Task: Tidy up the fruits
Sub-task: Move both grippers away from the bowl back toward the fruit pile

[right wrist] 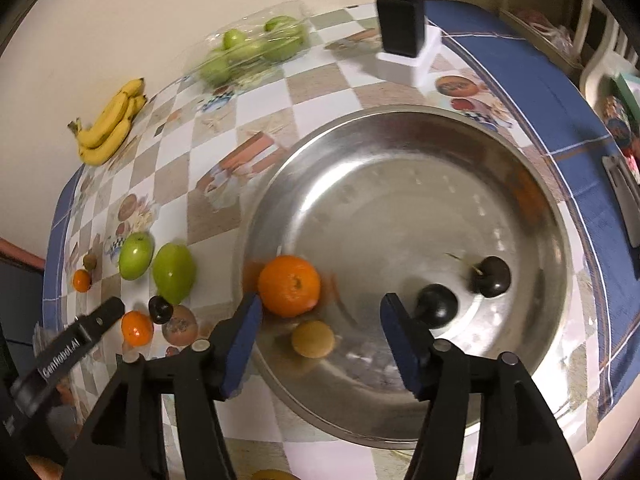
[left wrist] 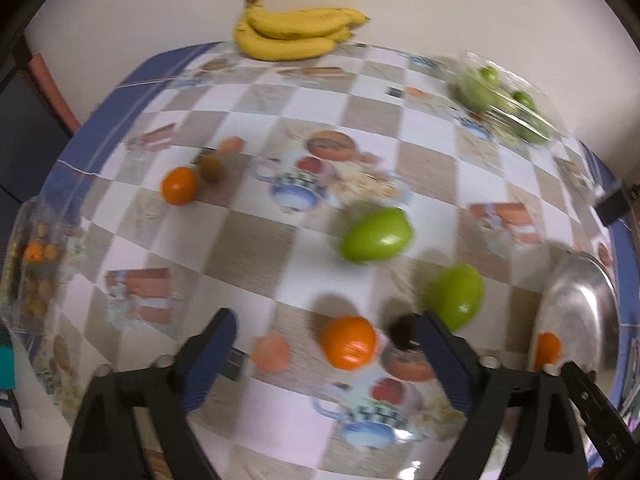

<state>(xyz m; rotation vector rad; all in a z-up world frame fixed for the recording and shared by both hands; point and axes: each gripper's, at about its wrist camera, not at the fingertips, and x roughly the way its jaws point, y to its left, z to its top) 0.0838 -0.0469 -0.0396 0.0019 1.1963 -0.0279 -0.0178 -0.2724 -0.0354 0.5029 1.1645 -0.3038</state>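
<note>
the right claw [right wrist: 320, 316] is spread wide and holds nothing; it hangs over the near edge of the steel bowl [right wrist: 400, 128]. just past its left finger lies a big orange [right wrist: 289, 291] inside the bowl, and between the fingers, a little nearer, a small yellow-brown round fruit [right wrist: 313, 339]. just past the right finger there are 2 dark round fruits [right wrist: 436, 306] [right wrist: 490, 276], the further one with a stem. so the bowl has 4 fruits in it, and most of its floor is bare.

the left claw [left wrist: 324, 344] is also spread and empty, low above the table. between its fingers, a little ahead, sits a small orange [left wrist: 349, 343]; a dark fruit [left wrist: 402, 330] lies just beside the right finger. ahead and to the right are 2 green apples [left wrist: 376, 234] [left wrist: 456, 296]. far ahead to the left there is another small orange [left wrist: 179, 186] touching a kiwi [left wrist: 211, 168].

i judge the small orange is firm, light, and with a skin that gives some grip, so the pads should close on its widest part, from 2 sides. it can roll, so the closing must be centered. the apples are heavier, hard and smooth, and maybe slippery.

at the far edge lie bananas [left wrist: 296, 30] and a clear bag of green apples [left wrist: 496, 100]. far left there is a clear pack [left wrist: 36, 264] with small orange things; i cannot tell what they are.
</note>
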